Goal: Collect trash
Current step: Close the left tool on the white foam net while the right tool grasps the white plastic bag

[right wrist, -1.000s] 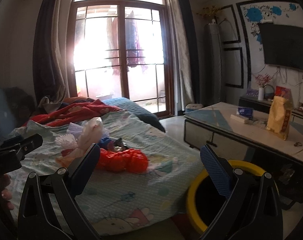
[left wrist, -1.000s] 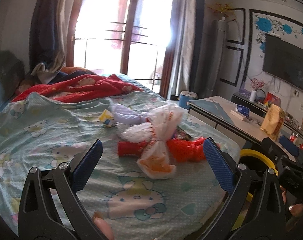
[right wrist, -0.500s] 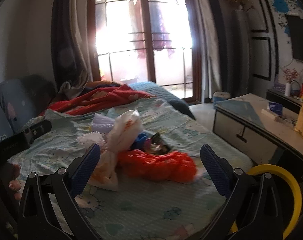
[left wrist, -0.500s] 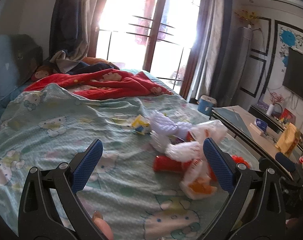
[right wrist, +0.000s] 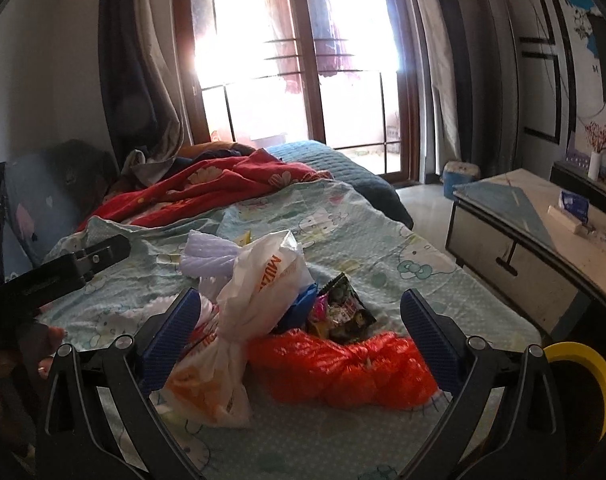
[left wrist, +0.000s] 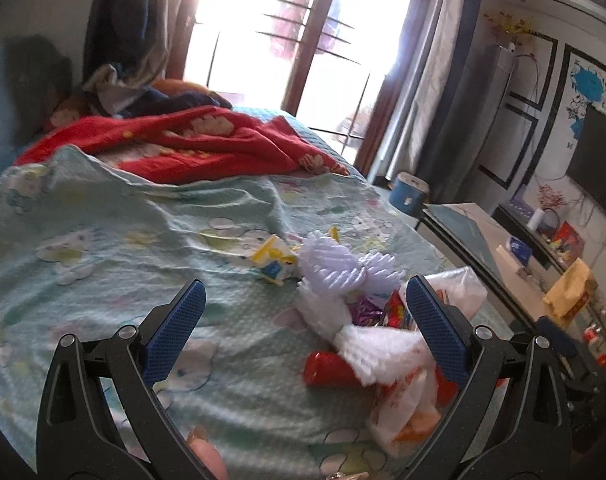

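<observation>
**Background, non-task items**

We see a bed under a pale green cartoon-print sheet (left wrist: 103, 248). A red blanket (left wrist: 191, 144) lies bunched at its far end, with dark clothes (left wrist: 151, 100) heaped behind it. We have a tall wood-framed glass door (right wrist: 295, 64) behind the bed, blown out by daylight, and a dark curtain (right wrist: 139, 80) on its left. A small blue tub (right wrist: 461, 178) sits on the floor near the door. Right side: low glass-topped table (right wrist: 515, 216), with a tissue pack (right wrist: 573, 202) on it.
</observation>
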Tool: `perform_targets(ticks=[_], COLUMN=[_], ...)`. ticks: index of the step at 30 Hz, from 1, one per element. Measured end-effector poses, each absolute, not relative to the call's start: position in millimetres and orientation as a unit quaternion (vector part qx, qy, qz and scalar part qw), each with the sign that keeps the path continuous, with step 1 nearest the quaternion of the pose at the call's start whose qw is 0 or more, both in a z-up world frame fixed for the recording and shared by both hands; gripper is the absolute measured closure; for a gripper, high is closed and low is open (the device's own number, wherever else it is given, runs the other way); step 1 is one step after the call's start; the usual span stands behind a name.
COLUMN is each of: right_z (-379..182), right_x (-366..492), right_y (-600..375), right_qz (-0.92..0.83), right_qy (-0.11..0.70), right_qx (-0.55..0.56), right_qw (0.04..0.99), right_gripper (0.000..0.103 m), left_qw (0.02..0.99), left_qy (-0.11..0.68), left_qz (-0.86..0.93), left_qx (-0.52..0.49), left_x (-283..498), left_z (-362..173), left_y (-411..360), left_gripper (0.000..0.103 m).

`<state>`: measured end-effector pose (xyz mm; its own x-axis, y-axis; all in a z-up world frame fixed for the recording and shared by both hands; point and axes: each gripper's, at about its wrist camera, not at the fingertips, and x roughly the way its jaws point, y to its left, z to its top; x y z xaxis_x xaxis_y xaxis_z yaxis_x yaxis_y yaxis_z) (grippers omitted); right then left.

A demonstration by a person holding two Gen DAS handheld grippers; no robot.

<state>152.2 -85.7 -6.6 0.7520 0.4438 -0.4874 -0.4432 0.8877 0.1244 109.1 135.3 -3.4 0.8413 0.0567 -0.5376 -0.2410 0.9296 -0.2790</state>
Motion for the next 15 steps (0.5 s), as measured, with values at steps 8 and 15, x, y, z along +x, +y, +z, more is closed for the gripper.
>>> perform_targets(ticks=[8, 15], right_z=[-15.5, -19.6], right_x=[187.2, 215.2], right_y=[-71.7, -56.0], right_qz=[0.246, 0.257], right_qy=[0.303, 0.337], right_qx=[0.026, 0.051], right_qw=[0.920, 0.904], right_gripper=[0.006, 0.014], left_qw=[0.926, 0.916], left_qy=[0.299, 0.329], left_qz=[0.058, 0.033], left_qx=[-0.225, -0.229], left_x=[150.8, 178.6], left_z=[-18.8, -26.4], left_y=[159.0, 156.8], left_gripper=[0.011, 0.015])
